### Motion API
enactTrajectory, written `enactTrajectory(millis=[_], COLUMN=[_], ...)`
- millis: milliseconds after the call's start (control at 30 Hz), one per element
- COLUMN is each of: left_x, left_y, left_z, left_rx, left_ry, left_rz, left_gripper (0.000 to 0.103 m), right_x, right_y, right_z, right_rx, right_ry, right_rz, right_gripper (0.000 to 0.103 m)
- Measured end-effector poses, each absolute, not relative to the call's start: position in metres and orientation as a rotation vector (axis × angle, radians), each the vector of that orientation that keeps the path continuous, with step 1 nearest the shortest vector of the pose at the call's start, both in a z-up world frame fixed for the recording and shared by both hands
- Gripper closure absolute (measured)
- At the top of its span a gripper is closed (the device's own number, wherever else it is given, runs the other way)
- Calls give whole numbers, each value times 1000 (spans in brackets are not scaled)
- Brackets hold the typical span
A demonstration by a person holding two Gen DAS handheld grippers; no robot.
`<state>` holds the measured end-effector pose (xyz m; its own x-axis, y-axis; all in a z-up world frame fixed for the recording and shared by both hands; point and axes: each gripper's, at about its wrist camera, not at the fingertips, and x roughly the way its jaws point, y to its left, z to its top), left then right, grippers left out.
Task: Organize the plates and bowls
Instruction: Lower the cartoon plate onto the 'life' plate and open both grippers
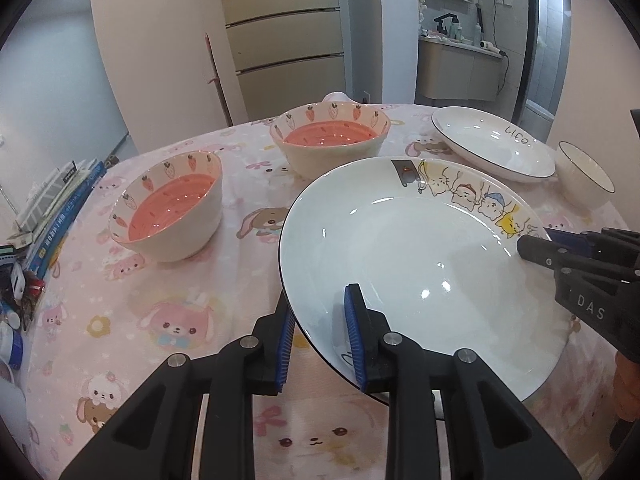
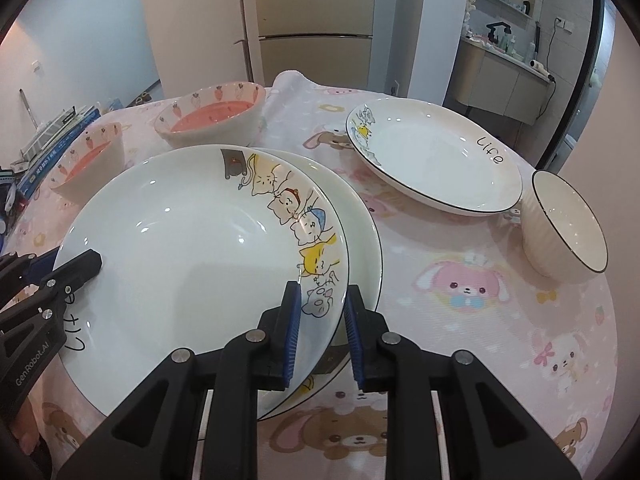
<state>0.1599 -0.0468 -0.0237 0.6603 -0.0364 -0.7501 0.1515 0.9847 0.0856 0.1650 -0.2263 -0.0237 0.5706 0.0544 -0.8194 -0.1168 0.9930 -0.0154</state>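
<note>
while both tools straddle the cat plate (image 2: 192, 240) rim, left tool (image 1: 320, 340) and right tool (image 2: 320, 328) grip it above a second plate (image 2: 360, 216).

Your table (image 2: 460, 320) wears a pink cloth printed with cartoon rabbits and bears. Directly on it, toward the far edge, stand two strawberry-rimmed bowls with pink insides: one (image 1: 330, 140) near the far edge, the other (image 1: 172, 208) closer to the left edge. By the far right corner lies a white plate lettered "Life" (image 2: 436, 160), with a small white bowl (image 2: 566, 228) just beside it at the right edge. Books (image 1: 60, 208) are stacked along the left edge. A lower plate (image 2: 362, 232) rests flat near the middle.
</note>
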Motion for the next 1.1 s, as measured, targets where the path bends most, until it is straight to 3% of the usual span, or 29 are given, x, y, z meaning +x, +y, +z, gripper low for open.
enactTrajectory(millis=[233,367,533,1100], left_x=[151,153,156,161], left_y=[-59,-57,-52,-49], left_z=[-20,-21,-20,-28], left_rx=[285,254,244,214], left_ry=[716,743,733,665], left_rz=[-13,-36,-24,-32], left_gripper=[76,75,86,89], right_x=[162,163,164,168], right_y=[-220,-222,-223,-232], right_z=[-22,-23,-23,-21], right_rx=[-127,-127,-122,-55], right_ry=[934,932,935,954], right_rz=[76,69,69,99], right_gripper=[86,86,86,86])
